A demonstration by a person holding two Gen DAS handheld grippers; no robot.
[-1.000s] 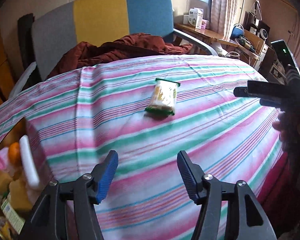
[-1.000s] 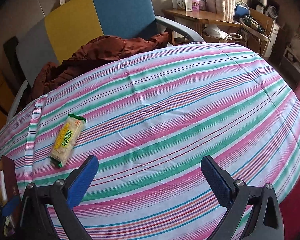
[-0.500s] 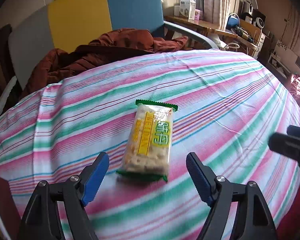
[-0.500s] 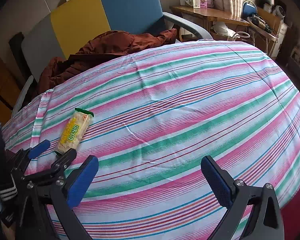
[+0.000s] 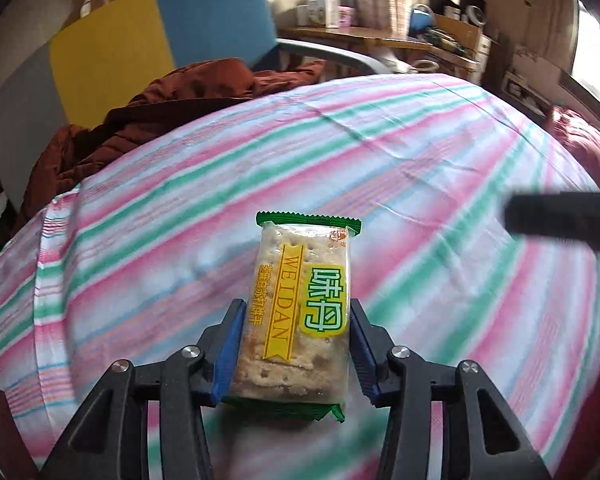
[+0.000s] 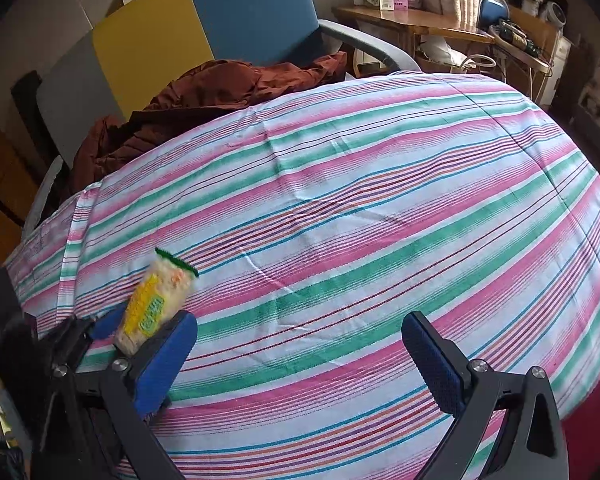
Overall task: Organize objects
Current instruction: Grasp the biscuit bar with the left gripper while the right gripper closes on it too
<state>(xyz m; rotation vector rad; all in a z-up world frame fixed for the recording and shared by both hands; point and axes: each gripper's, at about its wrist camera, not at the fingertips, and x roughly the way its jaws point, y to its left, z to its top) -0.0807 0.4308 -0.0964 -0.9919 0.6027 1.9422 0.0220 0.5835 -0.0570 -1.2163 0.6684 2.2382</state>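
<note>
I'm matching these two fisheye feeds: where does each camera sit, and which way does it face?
Left wrist: rides the left hand-held gripper, looking along its fingers, shut on the cracker packet; the right gripper's tip intrudes at right.
Right wrist: rides the open right hand-held gripper, facing the striped cloth; left gripper shows lower left.
Shared: packet, cloth, colour-block chair.

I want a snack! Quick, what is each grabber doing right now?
Left gripper: closed on the cracker packet.
Right gripper: open, holding nothing, above the striped cloth.
</note>
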